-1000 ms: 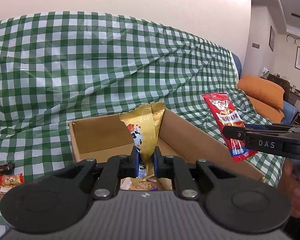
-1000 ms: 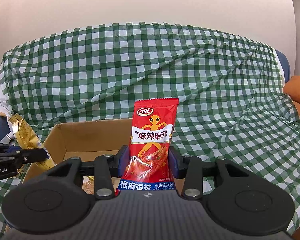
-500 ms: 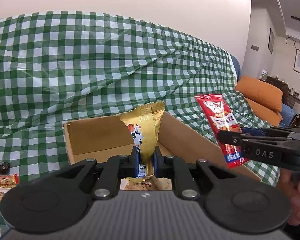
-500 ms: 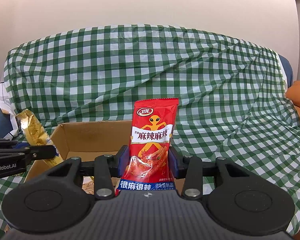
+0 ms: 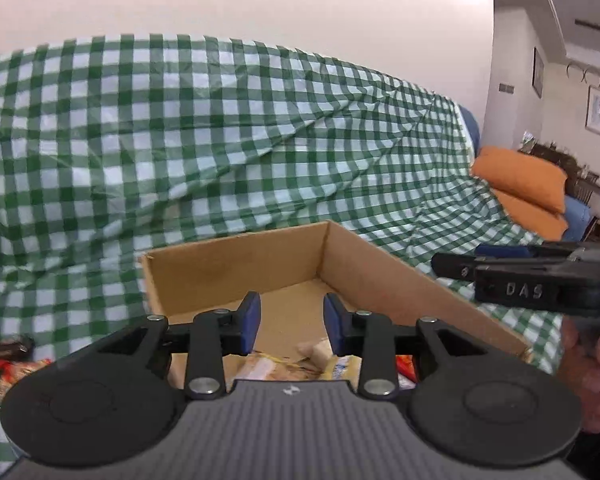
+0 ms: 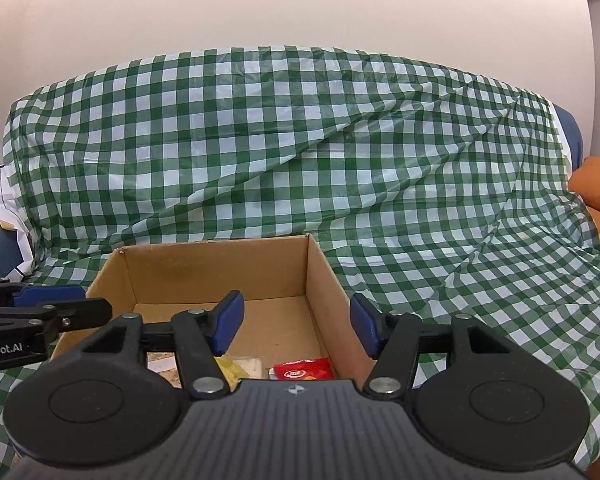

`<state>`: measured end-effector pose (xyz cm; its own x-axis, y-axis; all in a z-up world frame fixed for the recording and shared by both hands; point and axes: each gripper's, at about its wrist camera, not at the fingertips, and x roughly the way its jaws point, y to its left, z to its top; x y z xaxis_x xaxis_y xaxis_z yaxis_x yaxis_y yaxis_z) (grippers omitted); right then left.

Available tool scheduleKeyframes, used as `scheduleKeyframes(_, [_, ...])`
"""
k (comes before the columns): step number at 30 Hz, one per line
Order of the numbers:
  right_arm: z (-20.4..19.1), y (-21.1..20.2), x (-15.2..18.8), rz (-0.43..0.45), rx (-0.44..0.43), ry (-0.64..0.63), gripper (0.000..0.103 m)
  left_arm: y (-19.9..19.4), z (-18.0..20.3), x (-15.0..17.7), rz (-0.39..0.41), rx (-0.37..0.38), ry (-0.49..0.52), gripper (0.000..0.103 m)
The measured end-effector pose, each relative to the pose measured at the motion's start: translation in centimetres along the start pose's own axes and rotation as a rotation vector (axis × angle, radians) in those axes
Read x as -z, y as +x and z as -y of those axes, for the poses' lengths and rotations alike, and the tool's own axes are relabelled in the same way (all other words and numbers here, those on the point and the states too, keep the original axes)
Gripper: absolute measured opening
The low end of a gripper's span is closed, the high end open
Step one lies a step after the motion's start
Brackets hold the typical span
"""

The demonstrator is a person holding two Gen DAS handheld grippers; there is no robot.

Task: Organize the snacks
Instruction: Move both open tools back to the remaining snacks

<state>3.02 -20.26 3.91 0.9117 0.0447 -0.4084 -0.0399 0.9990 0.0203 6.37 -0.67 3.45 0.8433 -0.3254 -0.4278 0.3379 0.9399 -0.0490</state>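
An open cardboard box point(image 5: 228, 264) point(image 6: 216, 272) sits on the green checked cloth. My left gripper point(image 5: 292, 322) is open and empty above the box's near part. My right gripper point(image 6: 296, 326) is open and empty above the box too. On the box floor lie several snack packets: pale and yellow ones point(image 5: 332, 360), and in the right wrist view a red packet point(image 6: 304, 369) beside a yellow one point(image 6: 226, 372). The right gripper shows at the right of the left wrist view point(image 5: 448, 266); the left gripper shows at the left of the right wrist view point(image 6: 100, 314).
The checked cloth point(image 6: 300, 140) drapes a sofa behind the box. Loose snacks point(image 5: 8, 360) lie on the cloth left of the box. Orange cushions point(image 5: 528, 188) sit at the far right. A hand point(image 5: 596, 372) holds the right gripper.
Both grippers have opened. The golden packet left my left gripper and the red packet left my right gripper; both now lie in the box.
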Motion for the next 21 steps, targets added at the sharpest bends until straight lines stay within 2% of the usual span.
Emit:
scheduleKeyframes(6, [-1.6,-0.2,0.2,0.016,-0.025,-0.008,0.058,-1.6,-2.3,0.5,-0.032,-0.065,0.034,0.013])
scheduleKeyframes(7, [-1.9,-0.2,0.2,0.021,-0.03,-0.008,0.056,-2.0,-3.0,0.5,-0.042,-0.076,0.034,0.012])
scheduleKeyframes(9, [-2.5,-0.2,0.2,0.024,-0.048,-0.003,0.042,-2.7,-4.5,0.8,-0.057,-0.096,0.029,0.012])
scheduleKeyframes(12, [-3.5,-0.2,0.2,0.024,-0.075,0.005,0.033,-3.5,-7.1,2.4,-0.078,-0.135,0.032,0.012])
scheduleKeyframes(14, [-4.2,-0.1,0.3,0.022,-0.093,0.008,0.033,-3.2,-9.0,3.3,-0.144,-0.227,0.031,0.008])
scheduleKeyframes(17, [-5.3,0.2,0.3,0.021,-0.118,-0.003,0.033,-3.6,-11.8,3.9,-0.153,-0.294,0.007,0.009])
scheduleKeyframes(21, [-6.4,0.5,0.2,0.014,-0.153,-0.006,0.033,-2.6,-15.3,4.9,-0.215,-0.424,0.012,0.009])
